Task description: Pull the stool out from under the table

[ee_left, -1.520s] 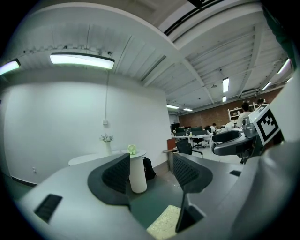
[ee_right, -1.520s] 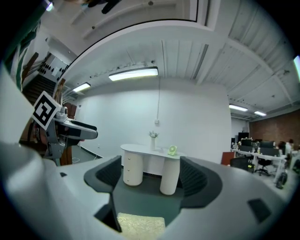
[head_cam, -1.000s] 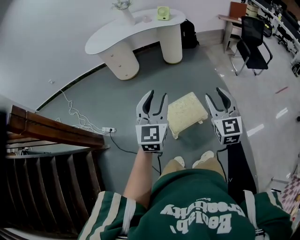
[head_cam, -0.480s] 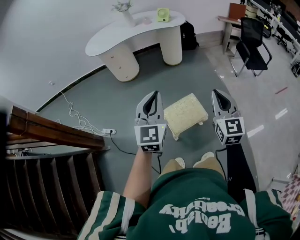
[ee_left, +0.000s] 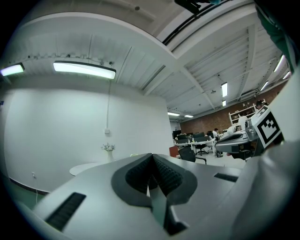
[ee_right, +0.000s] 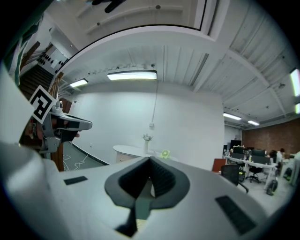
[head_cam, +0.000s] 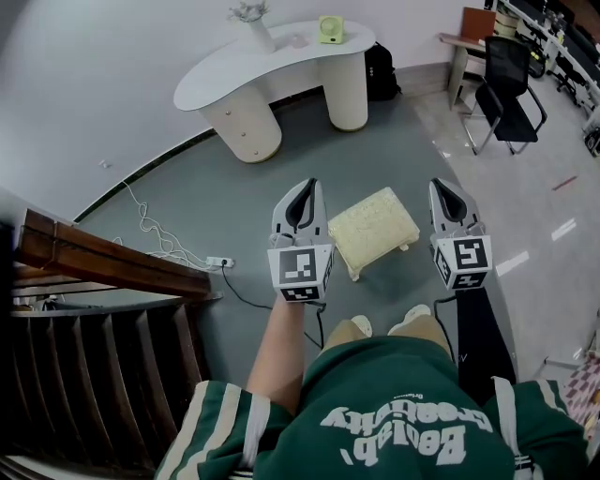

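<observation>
A low cream stool (head_cam: 376, 228) stands on the grey floor, well out in front of the curved white table (head_cam: 225, 70). It sits between my two grippers in the head view. My left gripper (head_cam: 306, 190) hangs above the floor just left of the stool, shut with nothing in it. My right gripper (head_cam: 444, 191) is held just right of the stool, also shut and empty. In the left gripper view the closed left gripper (ee_left: 152, 169) points at the white wall. In the right gripper view the closed right gripper (ee_right: 150, 179) faces the white table (ee_right: 129, 150).
A vase (head_cam: 253, 19) and a small green fan (head_cam: 329, 27) stand on the table. A black office chair (head_cam: 506, 80) is at the right, a dark bag (head_cam: 380, 70) beside the table leg. A wooden stair rail (head_cam: 103, 272) and a power strip with cable (head_cam: 217, 263) lie at the left.
Both grippers went from open to shut over the last second. They stay on either side of the stool, which has not moved.
</observation>
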